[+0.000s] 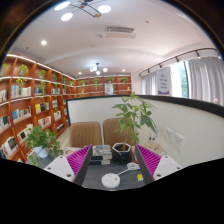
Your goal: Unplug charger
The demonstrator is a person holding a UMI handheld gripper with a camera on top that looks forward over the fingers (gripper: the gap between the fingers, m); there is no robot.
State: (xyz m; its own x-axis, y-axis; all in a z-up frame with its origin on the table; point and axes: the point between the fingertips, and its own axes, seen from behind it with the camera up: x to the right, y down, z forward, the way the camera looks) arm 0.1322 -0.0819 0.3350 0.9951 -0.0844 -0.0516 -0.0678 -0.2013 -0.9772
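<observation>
Held above the desk, the gripper (112, 158) has its two fingers spread wide apart, the purple pads (78, 159) on their inner faces turned toward each other with a broad gap between and nothing clasped in it; just ahead of the fingers lies a dark desk (118, 176) with pale edges; on it, between the fingers and a little nearer than their tips, rests a small round white object with a thin white cord (124, 176) trailing from it, which may be the charger (110, 180), though I cannot tell for certain, nor can I make out what it is plugged into; beside the cord sits a tiny yellow item (140, 177); beyond that, roughly midway between the fingers, stands a dark pot (121, 151) holding a tall leafy plant (133, 117) whose stems rise well above the desk; to the left of the pot lies a dark flat stack (101, 152) of something I cannot identify; behind the desk are two tan chairs (86, 133), side by side; a white partition wall (185, 125) curves along the right, with windows (165, 80) above it; wooden bookshelves (28, 100) filled with books line the left side and run across the far end of the room; a second leafy plant (44, 140) sits low near the left finger; round ceiling lights (66, 16) glow overhead.
</observation>
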